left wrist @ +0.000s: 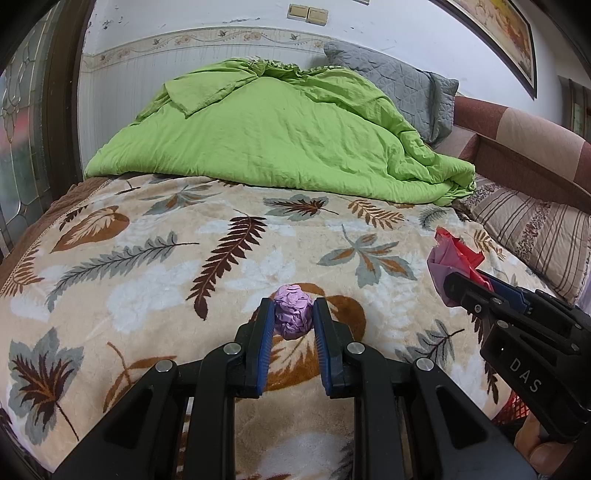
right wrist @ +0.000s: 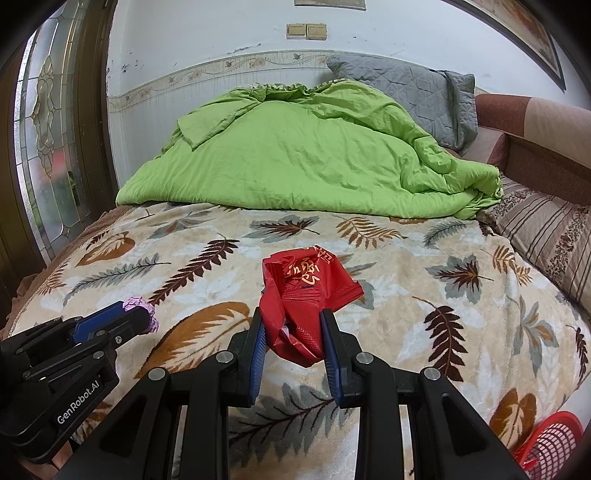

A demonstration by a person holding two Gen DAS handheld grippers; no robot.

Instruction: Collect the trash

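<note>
While both loads hang over blanket (right wrist: 424,266) near front edge: L gripper (left wrist: 293,314) clamps purple paper ball (left wrist: 292,312); R gripper (right wrist: 293,328) clamps red wrapper (right wrist: 303,291). Red basket (right wrist: 550,443) off front-right corner, R hand nearer.

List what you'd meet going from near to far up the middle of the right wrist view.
right gripper shut on the red wrapper → leaf-print blanket → green quilt → wall border strip → wall switches
</note>
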